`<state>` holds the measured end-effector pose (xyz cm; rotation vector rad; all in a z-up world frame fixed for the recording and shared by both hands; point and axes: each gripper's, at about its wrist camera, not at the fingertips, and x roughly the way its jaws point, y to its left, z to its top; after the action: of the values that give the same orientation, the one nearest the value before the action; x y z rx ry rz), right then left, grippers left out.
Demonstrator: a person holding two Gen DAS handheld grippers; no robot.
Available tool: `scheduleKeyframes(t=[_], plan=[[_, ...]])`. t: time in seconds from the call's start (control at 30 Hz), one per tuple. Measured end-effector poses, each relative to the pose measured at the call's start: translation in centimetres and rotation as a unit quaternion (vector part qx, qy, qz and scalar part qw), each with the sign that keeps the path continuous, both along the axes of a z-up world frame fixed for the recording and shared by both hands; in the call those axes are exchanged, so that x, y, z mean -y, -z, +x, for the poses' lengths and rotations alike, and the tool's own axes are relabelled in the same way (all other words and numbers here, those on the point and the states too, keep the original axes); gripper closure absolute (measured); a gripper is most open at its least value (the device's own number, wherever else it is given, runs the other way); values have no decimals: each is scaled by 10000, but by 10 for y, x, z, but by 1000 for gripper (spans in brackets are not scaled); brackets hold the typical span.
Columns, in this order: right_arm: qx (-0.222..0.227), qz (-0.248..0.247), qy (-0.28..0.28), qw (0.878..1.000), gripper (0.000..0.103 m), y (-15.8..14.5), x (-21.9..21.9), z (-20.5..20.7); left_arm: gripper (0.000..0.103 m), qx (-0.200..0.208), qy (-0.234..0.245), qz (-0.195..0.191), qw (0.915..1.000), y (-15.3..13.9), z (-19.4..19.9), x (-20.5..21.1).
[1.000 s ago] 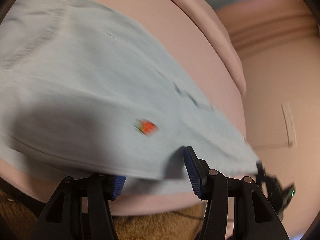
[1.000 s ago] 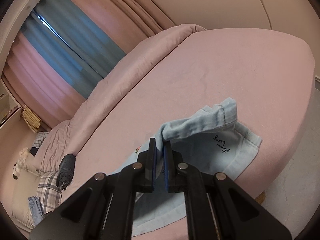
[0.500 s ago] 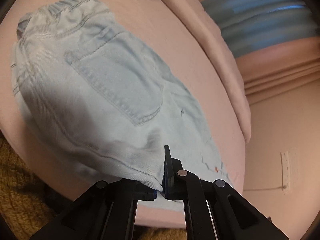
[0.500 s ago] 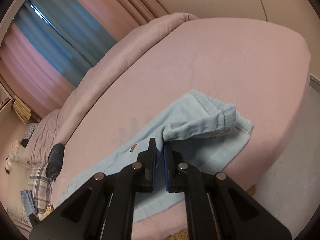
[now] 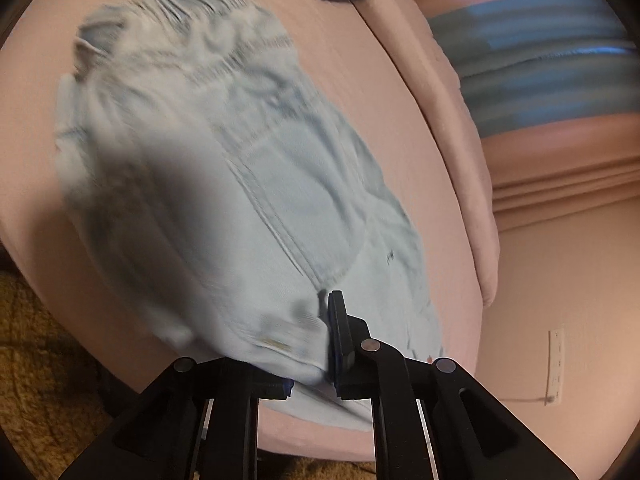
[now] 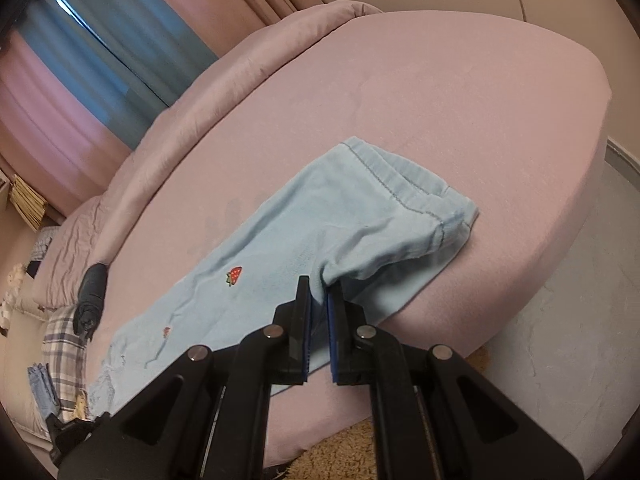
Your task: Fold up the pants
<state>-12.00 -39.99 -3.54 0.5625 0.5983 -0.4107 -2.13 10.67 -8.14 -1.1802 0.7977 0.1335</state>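
Light blue denim pants (image 6: 320,224) with a red strawberry patch (image 6: 234,275) lie along the near edge of a pink bed (image 6: 440,92). My right gripper (image 6: 319,300) is shut on a fold of the pants just short of the hem (image 6: 404,192), holding one leg over the other. In the left wrist view the pants (image 5: 260,168) show the back pocket and elastic waistband (image 5: 192,4), blurred by motion. My left gripper (image 5: 320,320) is shut on a fold of the pants at the near edge.
A dark rolled garment (image 6: 90,296) and a plaid cloth (image 6: 64,352) lie at the bed's far left. A pink quilt roll (image 6: 240,64) runs along the back. A shaggy tan rug (image 5: 36,364) covers the floor below the bed edge.
My left gripper has shut on the pants edge and lifted it up and over. My right gripper has carried the hem end across, laying the leg flatter so the strawberry shows.
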Motion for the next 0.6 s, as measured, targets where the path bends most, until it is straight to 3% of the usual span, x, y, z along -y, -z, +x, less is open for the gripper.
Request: scheduleKeyframes(t=[0.23,0.33,0.43,0.53,0.6], plan=[[-122,101,22,9999,95,9,7,1,89,-136,-633,801,9947,-5,-17,-33],[-191,80,47,9998,95,12,7,2,87,-128,-549,715,9958,6,-21,-48],[-156,166,113,9997,93,13,7,2,86,-127,-606,908,9939,7,-27,-55],[-87,263,281,9992,81,13,12,-2,85,-176,-515,1183,9915,4,-19,-46],[34,221,432,9988,60,10,17,-10,85,-215,-487,1325,9898,4,-9,-42]])
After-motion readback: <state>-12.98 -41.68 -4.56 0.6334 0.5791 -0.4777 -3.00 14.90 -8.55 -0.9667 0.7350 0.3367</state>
